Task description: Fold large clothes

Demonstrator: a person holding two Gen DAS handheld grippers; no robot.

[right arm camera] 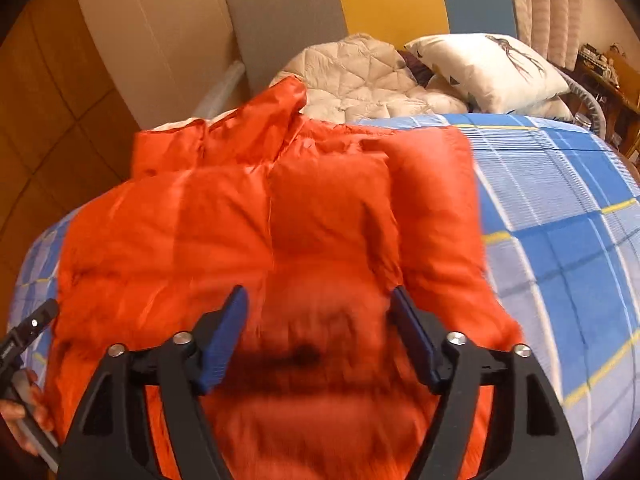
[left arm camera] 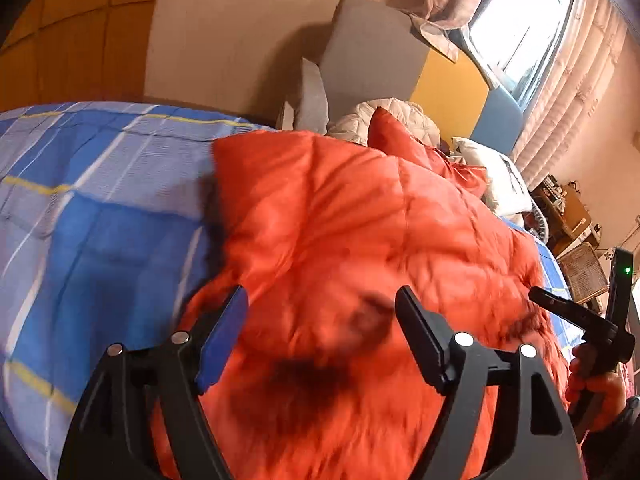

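An orange puffer jacket (left arm camera: pixel 352 224) lies spread on the bed, collar toward the headboard; it also shows in the right wrist view (right arm camera: pixel 248 224). My left gripper (left arm camera: pixel 322 320) is open and empty, hovering just above the jacket's near part. My right gripper (right arm camera: pixel 318 320) is open and empty too, above the jacket's lower middle. The right gripper's body shows at the right edge of the left wrist view (left arm camera: pixel 600 328); the left gripper's body shows at the left edge of the right wrist view (right arm camera: pixel 28 332).
The bed has a blue plaid cover (left arm camera: pixel 92 208), also in the right wrist view (right arm camera: pixel 560 216). A beige quilted garment (right arm camera: pixel 360 76) and a white pillow (right arm camera: pixel 492 68) lie at the headboard (right arm camera: pixel 288 12). Window with curtains (left arm camera: pixel 520 28) and a cluttered side table (left arm camera: pixel 568 208) at the right.
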